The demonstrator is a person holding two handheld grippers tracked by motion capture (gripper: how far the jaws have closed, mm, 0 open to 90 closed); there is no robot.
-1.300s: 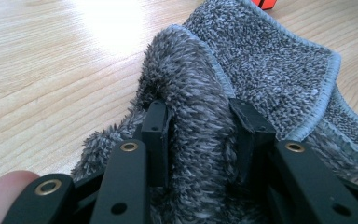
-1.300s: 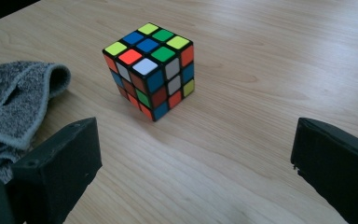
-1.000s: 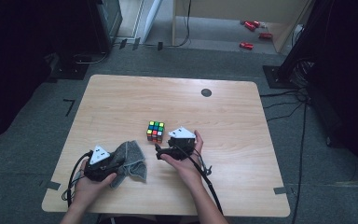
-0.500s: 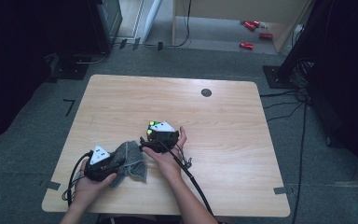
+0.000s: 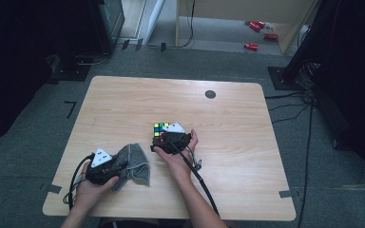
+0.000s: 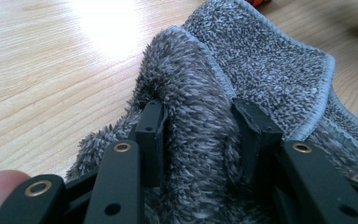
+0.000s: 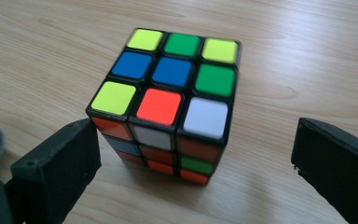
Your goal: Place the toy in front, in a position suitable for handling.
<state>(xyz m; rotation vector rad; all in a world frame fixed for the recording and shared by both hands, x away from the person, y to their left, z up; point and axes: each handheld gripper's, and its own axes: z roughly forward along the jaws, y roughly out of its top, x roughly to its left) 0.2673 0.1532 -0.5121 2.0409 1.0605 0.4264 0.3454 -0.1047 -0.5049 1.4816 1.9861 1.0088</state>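
one wooden table (image 5: pixel 123 109) carries everything, with one dark round spot (image 5: pixel 210 94) near its far edge. on it lie one grey cloth (image 5: pixel 134 163) and one colour-tiled puzzle cube (image 5: pixel 160 128); two tools are at work, one in each hand. no writing or brand can be read on any of them.

the cloth sits near the front left of the table, rumpled, with a stitched hem running round its edge. the left tool (image 6: pixel 200 126) points into it, and a thick fold of the pile stands between the two black fingers (image 6: pixel 151 135), which press against it from both sides. those jaws have just been easing apart a little, the fold still between them. the left hand (image 5: pixel 92 183) rests low by the table's front edge, a fingertip showing at the corner of the left gripper view.

the cube stands flat on the table near its middle, just beyond the cloth and apart from it. the right tool (image 7: pixel 196 154) is spread wide, one jaw on each side of the cube, neither touching it. the right hand (image 5: pixel 176 152) reaches forward, forearm slanting in from the front edge.
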